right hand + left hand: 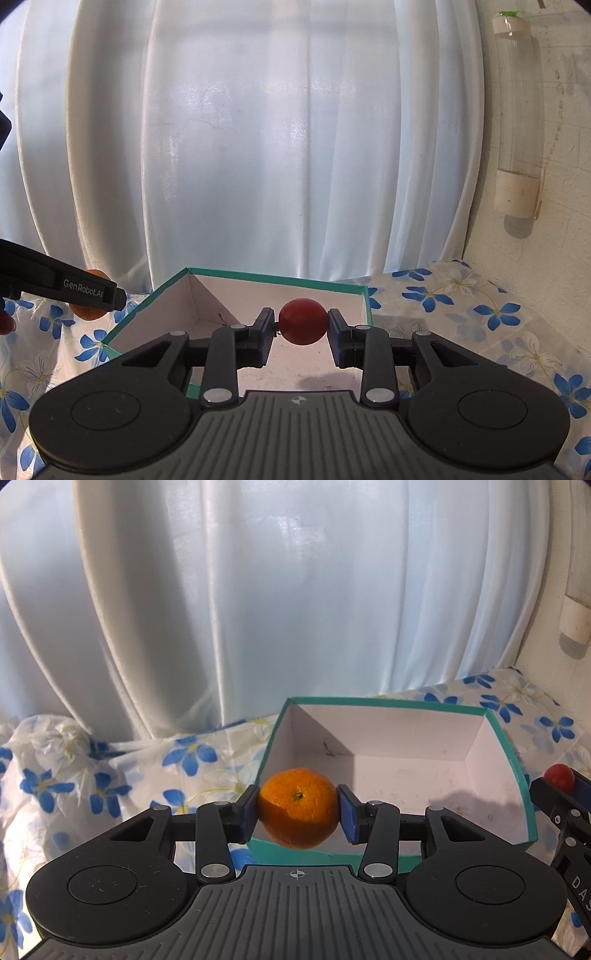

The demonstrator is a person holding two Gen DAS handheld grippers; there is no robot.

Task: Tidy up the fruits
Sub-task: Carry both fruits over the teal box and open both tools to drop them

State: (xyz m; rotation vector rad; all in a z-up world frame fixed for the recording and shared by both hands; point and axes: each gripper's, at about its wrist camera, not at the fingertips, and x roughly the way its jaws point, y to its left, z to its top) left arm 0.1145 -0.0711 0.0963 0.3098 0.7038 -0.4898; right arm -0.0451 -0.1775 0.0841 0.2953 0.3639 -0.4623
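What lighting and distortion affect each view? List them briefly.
Left wrist view: backlight through the white curtain; the orange is sharp and its underside shaded; straight edges of the teal box bow. Right wrist view: same backlit glare; the red fruit looks dark; the wall tube curves at the rim.

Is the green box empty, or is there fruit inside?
Empty: the box shows only bare white floor; the orange and red fruit are gripped above it.
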